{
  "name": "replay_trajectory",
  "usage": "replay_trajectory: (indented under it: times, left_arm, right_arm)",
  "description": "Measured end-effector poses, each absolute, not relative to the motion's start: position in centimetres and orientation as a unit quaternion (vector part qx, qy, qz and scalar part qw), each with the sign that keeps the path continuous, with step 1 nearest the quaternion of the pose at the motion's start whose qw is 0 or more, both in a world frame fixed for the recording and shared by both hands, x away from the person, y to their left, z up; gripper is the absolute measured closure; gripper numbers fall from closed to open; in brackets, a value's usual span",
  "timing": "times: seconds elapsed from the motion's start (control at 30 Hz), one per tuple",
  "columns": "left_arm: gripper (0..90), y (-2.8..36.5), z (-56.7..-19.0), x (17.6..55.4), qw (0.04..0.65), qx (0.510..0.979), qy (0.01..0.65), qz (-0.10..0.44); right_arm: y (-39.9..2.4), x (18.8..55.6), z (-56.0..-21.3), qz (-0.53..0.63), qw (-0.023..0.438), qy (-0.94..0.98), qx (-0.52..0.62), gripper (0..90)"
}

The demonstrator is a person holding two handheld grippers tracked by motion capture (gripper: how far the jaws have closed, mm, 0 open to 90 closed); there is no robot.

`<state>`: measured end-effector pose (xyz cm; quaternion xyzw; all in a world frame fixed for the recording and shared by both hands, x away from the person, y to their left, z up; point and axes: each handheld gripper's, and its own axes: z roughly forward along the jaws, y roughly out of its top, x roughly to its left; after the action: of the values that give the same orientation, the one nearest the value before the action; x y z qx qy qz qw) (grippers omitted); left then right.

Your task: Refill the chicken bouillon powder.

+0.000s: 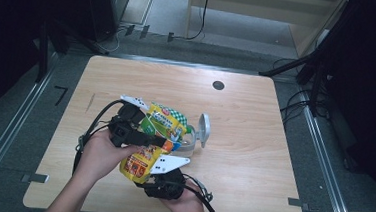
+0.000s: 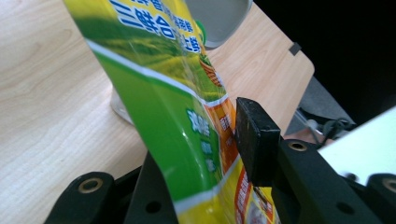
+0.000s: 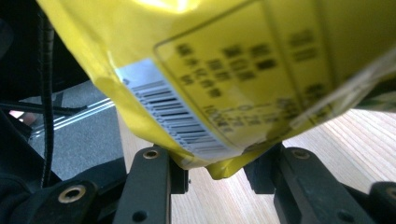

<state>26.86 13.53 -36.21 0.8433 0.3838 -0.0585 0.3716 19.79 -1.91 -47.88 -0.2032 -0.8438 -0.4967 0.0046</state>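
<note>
A yellow and green snack bag [image 1: 160, 126] with a checked top hangs over the middle of the table [image 1: 242, 160], held between both grippers. My left gripper [image 1: 161, 142] reaches in from the left and is shut across the bag's middle. In the left gripper view the bag [image 2: 187, 140] sits between the jaws; the right pad [image 2: 256, 140] presses on it and the left jaw is hidden behind it. My right gripper [image 1: 146, 175] is shut on the bag's bottom edge from below. The right gripper view shows the yellow back and barcode [image 3: 182, 121], with the bottom corner between the jaws [image 3: 215, 164].
A clear container with a round grey lid [image 1: 203, 129] stands just right of the bag, touching or nearly touching it; the lid [image 2: 219, 18] also appears behind the bag. A dark round hole [image 1: 218, 85] marks the table's far side. Cables trail from both grippers.
</note>
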Motion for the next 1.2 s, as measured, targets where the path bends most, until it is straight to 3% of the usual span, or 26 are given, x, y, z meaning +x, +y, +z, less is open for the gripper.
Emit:
replay_trajectory:
  times: [0.3, 0.7, 1.2]
  left_arm:
    - [69.7, 13.3, -36.6, 28.2, 0.351, 0.829, 0.426, -0.084]
    - [72.8, 12.5, -36.3, 29.7, 0.337, 0.83, 0.435, -0.087]
    - [81.3, 11.0, -36.3, 31.1, 0.285, 0.843, 0.446, -0.096]
  right_arm:
    - [-1.6, 20.0, -47.2, -0.497, 0.021, -0.845, -0.197, 67.9]
    - [-0.8, 20.5, -46.3, -0.502, 0.029, -0.843, -0.19, 66.8]
    - [-0.1, 21.3, -45.8, -0.501, 0.028, -0.846, -0.179, 64.2]
